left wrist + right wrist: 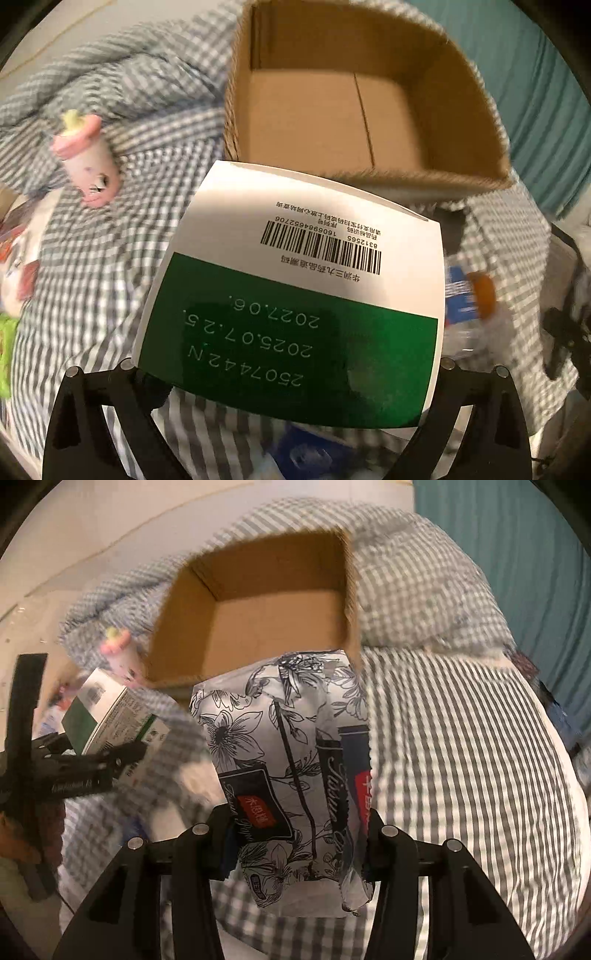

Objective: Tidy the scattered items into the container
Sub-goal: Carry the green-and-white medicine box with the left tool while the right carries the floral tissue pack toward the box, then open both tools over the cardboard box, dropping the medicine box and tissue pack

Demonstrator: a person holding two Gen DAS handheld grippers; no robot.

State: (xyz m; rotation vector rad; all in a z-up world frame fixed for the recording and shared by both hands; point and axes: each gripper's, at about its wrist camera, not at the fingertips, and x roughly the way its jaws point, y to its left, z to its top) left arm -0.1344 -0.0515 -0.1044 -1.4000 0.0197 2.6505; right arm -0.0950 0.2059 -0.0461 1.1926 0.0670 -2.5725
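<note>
My left gripper (288,373) is shut on a green and white medicine box (295,288) with a barcode, held above the checked bedding just short of the open cardboard box (332,122). My right gripper (299,830) is shut on a floral tissue pack (291,760), also held just in front of the cardboard box (266,627), which looks empty. The left gripper with the medicine box (110,716) shows at the left of the right wrist view. A pink toy bottle (88,158) lies on the bedding left of the box.
Grey checked bedding (461,738) covers the surface. A blue-labelled bottle with an orange cap (472,295) lies at right, colourful packets (14,280) at the far left, a blue item (310,454) below. A teal curtain (517,554) hangs behind.
</note>
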